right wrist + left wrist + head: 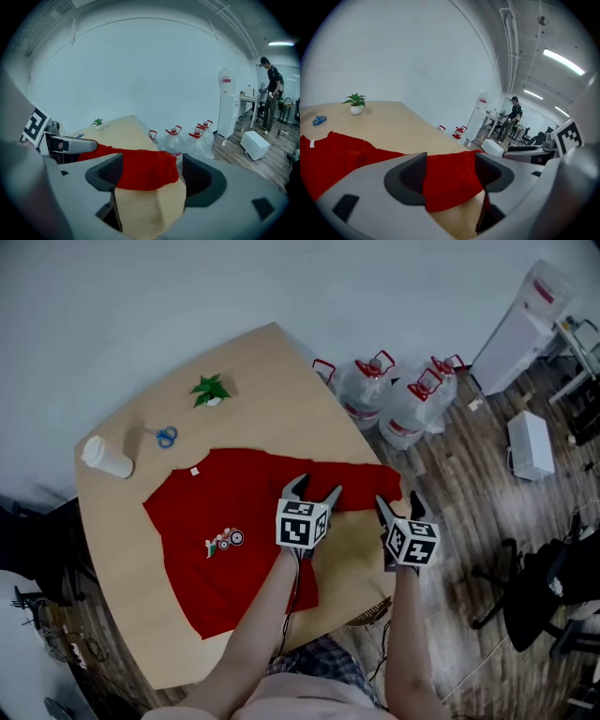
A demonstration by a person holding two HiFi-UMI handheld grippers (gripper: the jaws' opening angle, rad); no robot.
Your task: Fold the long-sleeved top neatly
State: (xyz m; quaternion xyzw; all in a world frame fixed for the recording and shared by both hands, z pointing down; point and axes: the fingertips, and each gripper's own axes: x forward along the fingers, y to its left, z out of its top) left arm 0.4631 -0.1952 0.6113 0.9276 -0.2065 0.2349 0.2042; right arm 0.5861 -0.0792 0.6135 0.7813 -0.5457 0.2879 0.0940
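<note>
A red long-sleeved top (216,521) lies spread on the wooden table (272,371), chest logo up. One sleeve (361,479) stretches right to the table's edge. My left gripper (315,488) hovers over the sleeve near the shoulder with its jaws apart. In the left gripper view the red sleeve (450,183) lies on the table beyond the open left gripper (452,168), and no pad presses it. My right gripper (397,500) stands open just off the cuff end. In the right gripper view the cuff (143,168) shows between the spread jaws of the right gripper (153,172), untouched.
A paper cup (106,457), blue scissors (166,436) and a small potted plant (211,390) sit on the far part of the table. Water jugs (370,385) stand on the floor past the table's corner. A water dispenser (520,324), a white box (531,444) and an office chair (553,596) are at the right.
</note>
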